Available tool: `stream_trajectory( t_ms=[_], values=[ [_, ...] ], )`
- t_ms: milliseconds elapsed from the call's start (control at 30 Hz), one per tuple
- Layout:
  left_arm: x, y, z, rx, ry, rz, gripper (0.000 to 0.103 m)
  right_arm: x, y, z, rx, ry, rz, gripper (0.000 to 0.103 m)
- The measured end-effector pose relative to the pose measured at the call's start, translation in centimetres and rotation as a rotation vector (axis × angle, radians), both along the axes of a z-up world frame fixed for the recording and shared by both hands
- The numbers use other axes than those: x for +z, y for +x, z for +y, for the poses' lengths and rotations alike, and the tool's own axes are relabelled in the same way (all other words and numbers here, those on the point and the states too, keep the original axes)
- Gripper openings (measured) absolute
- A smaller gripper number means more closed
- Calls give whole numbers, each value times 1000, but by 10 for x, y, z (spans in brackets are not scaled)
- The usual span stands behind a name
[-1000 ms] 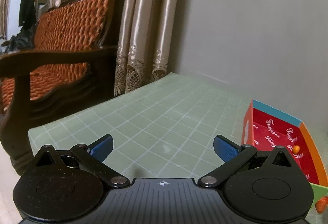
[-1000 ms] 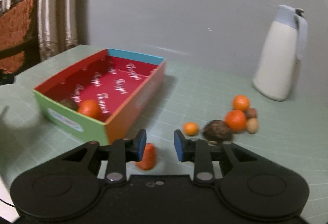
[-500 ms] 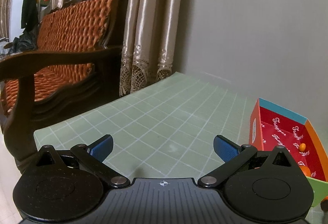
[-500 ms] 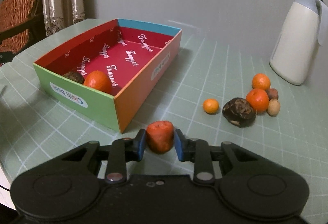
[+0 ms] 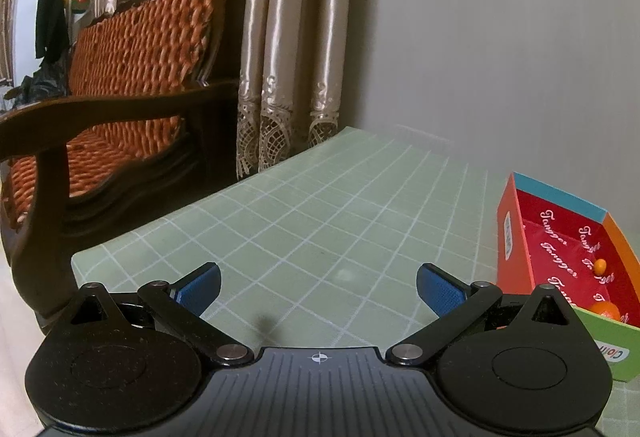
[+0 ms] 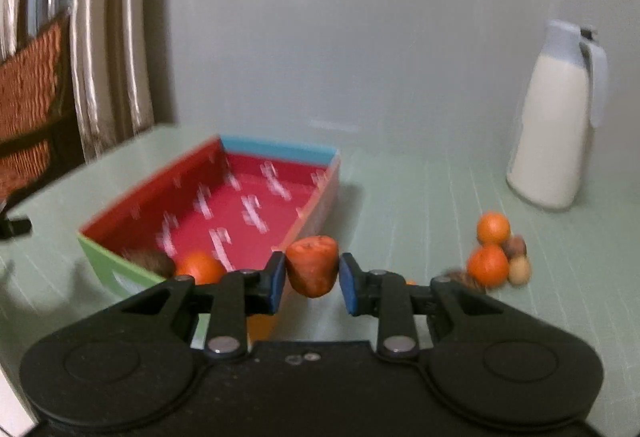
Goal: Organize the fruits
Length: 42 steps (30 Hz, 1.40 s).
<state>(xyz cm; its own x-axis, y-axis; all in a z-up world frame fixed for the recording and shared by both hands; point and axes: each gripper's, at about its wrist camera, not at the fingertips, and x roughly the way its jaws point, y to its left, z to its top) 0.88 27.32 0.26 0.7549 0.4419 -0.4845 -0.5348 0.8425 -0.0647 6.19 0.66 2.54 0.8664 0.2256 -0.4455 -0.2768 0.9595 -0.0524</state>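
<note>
My right gripper (image 6: 311, 279) is shut on a red-orange fruit (image 6: 312, 264) and holds it above the table near the right wall of the colourful box (image 6: 148, 197). The box has a red inside and holds an orange (image 6: 199, 267) and a dark brown fruit (image 6: 154, 262). Loose fruits lie to the right: two oranges (image 6: 493, 227) (image 6: 488, 264), small brown ones (image 6: 519, 268) and a dark one partly hidden behind my finger. My left gripper (image 5: 318, 287) is open and empty over bare mat, left of the box (image 5: 520, 237), where two oranges (image 5: 605, 311) show.
A white jug (image 6: 554, 125) stands at the back right near the grey wall. A wooden sofa with orange cushions (image 5: 120, 77) and curtains (image 5: 280, 57) stand beyond the table's left edge. The green grid mat (image 5: 320, 217) covers the table.
My right gripper closed on the red-orange fruit that lay on the mat, lifted it and carried it toward the box. My left gripper drifted slightly; it stays open.
</note>
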Motion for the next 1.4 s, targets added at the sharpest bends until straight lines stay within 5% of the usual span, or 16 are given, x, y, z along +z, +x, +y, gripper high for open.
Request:
stream_trajectory(
  t_ms=[500, 700, 1400],
  values=[
    [-4, -3, 7, 1, 11, 22, 103, -6, 15, 45, 66, 25, -9, 30],
    [-2, 0, -2, -16, 14, 14, 103, -6, 9, 45, 57, 11, -44, 60],
    [17, 27, -133, -308, 26, -72, 103, 14, -14, -98, -246, 14, -133, 69]
  ],
)
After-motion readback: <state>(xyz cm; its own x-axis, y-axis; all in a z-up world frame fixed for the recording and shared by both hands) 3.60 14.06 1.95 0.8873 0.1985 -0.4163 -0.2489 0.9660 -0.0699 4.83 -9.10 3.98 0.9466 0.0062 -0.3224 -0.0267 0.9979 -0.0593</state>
